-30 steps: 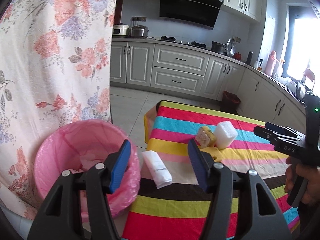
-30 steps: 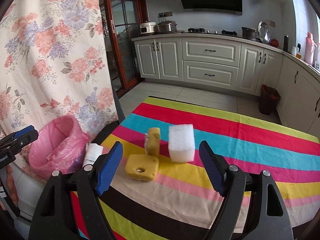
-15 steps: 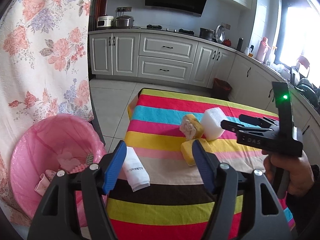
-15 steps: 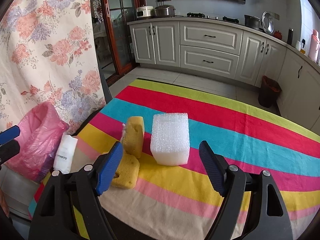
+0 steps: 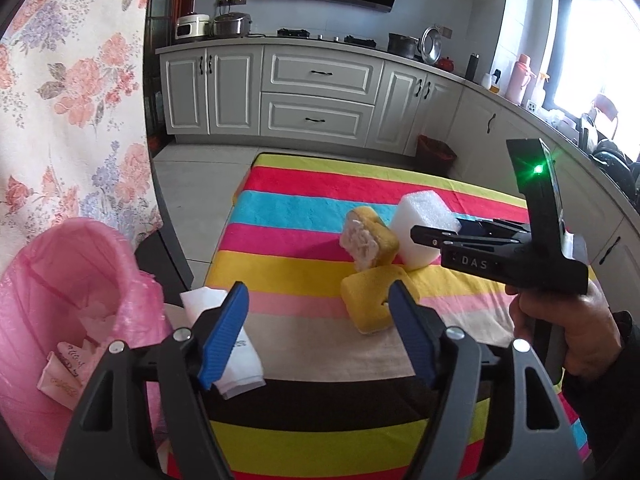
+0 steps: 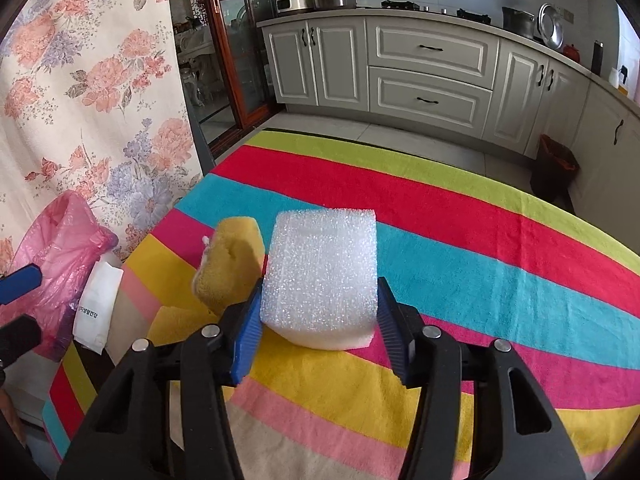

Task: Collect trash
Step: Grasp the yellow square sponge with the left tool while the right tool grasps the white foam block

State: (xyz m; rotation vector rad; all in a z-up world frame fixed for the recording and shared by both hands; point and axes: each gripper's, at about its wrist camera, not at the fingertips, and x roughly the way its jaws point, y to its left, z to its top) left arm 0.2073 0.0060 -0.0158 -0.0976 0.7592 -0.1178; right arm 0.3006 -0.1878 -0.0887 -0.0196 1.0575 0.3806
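R gripper (image 6: 319, 330) fingers straddle white foam block (image 6: 322, 276), pads touching, squeeze unclear; shd close evenly. L gripper (image 5: 318, 334) open, empty.

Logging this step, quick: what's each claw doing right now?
Left claw: open, holding nothing.
Right claw: pads against both sides of the white foam block; firm grip cannot be told.

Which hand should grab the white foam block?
The right. Its gripper already has a blue finger on each side of the white foam block, so it probably only needs to squeeze. The left gripper is open, farther back, near the white packet.
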